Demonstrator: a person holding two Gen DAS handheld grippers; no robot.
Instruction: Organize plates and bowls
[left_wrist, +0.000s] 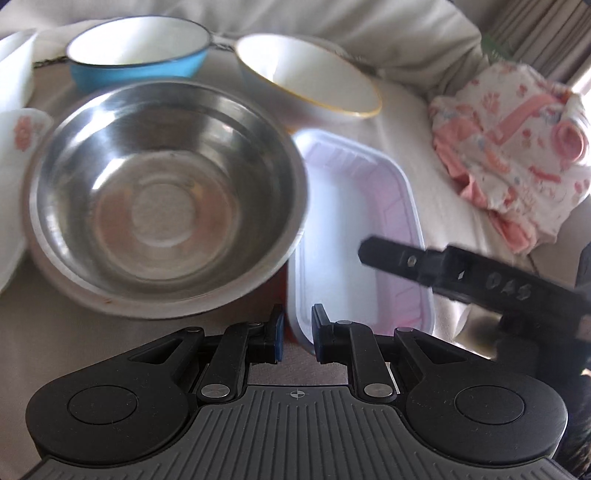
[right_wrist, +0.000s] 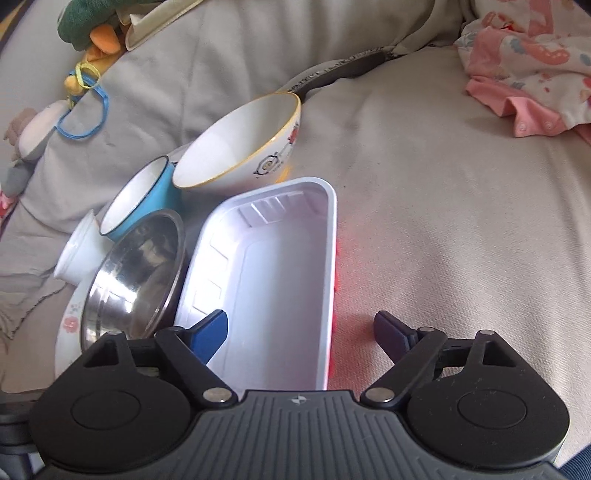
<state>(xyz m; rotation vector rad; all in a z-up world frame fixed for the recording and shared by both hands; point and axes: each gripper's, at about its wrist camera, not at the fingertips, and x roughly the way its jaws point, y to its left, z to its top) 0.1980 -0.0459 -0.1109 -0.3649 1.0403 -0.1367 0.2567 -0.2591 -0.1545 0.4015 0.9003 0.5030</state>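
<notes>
While the left gripper (left_wrist: 297, 334) sits low at the near end of the white tray (left_wrist: 354, 236), its jaws stand a narrow gap apart with the tray's near left rim corner between the pads; whether they pinch that rim cannot be told. From the left wrist, the tray runs lengthwise away from the camera and lies on a beige cloth (left_wrist: 399, 107), a red edge showing under its near left side. Just left of it, the steel bowl (left_wrist: 166, 195) stands mouth up, its rim overlapping the tray's left edge and resting on a flowered plate (left_wrist: 22, 136). Behind them are a blue bowl (left_wrist: 136, 55) and a yellow-rimmed bowl (left_wrist: 310, 77) tilted toward the camera. A pink garment (left_wrist: 513, 147) lies to the right, well apart from the tray, and the right gripper (left_wrist: 461, 273) reaches over the tray's right side. From the right wrist, the tray (right_wrist: 280, 273) again points its long axis away, with the right gripper (right_wrist: 303, 332) spread wide: the left pad is inside the tray and the right pad is outside over cloth, so they straddle the right wall without touching it. Open cloth (right_wrist: 461, 221) spreads to the tray's right. On its left, the steel bowl (right_wrist: 136, 277) leans against the wall, with the blue bowl (right_wrist: 144, 195), a small white cup (right_wrist: 79, 254) and the yellow-rimmed bowl (right_wrist: 240, 144) crowded beyond.
</notes>
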